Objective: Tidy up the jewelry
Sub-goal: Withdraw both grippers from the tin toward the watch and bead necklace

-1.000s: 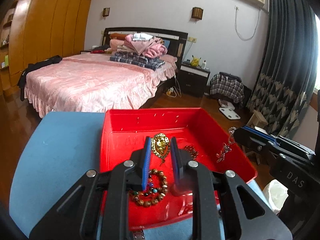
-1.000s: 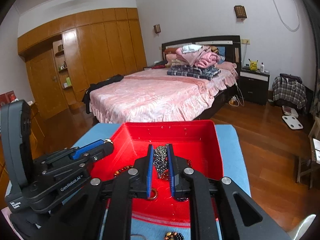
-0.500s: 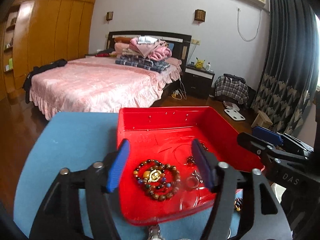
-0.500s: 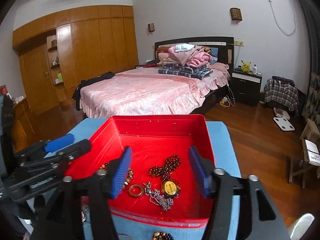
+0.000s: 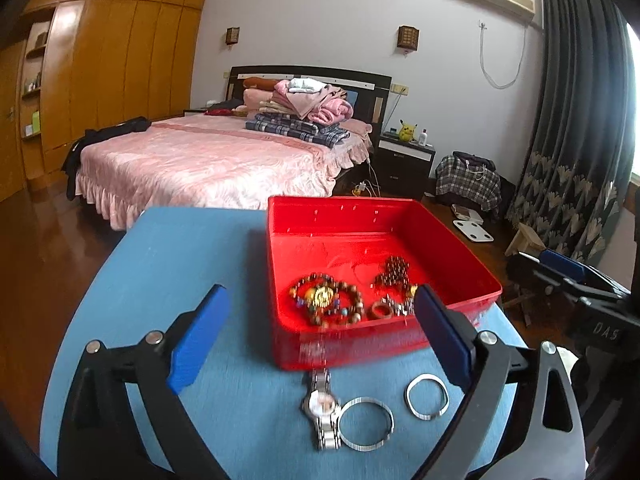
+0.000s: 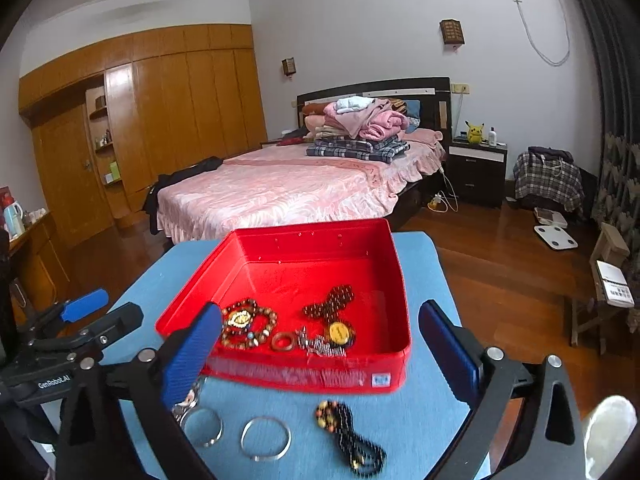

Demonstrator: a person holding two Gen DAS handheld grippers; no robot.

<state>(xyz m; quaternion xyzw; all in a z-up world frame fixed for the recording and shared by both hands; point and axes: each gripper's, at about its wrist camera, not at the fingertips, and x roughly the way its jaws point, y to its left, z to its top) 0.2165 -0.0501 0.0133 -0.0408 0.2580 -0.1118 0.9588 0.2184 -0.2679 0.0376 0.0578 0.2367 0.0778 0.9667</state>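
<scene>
A: From the left wrist, the left gripper is standing wide apart with nothing between its blue pads; its jaws have just been opening. The beaded bracelet with the gold pendant is lying inside the red box, near the front wall. The box is sitting on the blue table.

B: And outside the box?

A: A wristwatch and two silver bangles are lying on the table just in front of it. A sensible next move, judging from that, is going for the watch: lowering the open jaws around its case, closing across the narrow side, lifting clear of the box wall.

B: Anything unclear there?

A: The watch is blurred, and its strap is touching the box's front wall, so the far end is hard to read.

B: The right wrist?

A: The right gripper is also gaping fully and gripping nothing, having just been opening. The dark bead necklace with a round yellow pendant and a chain are resting in the box. On the table, a black beaded string is lying nearest.

B: Hidden parts?

A: The left finger is covering the watch here, and one bangle is partly cut off behind it.
</scene>
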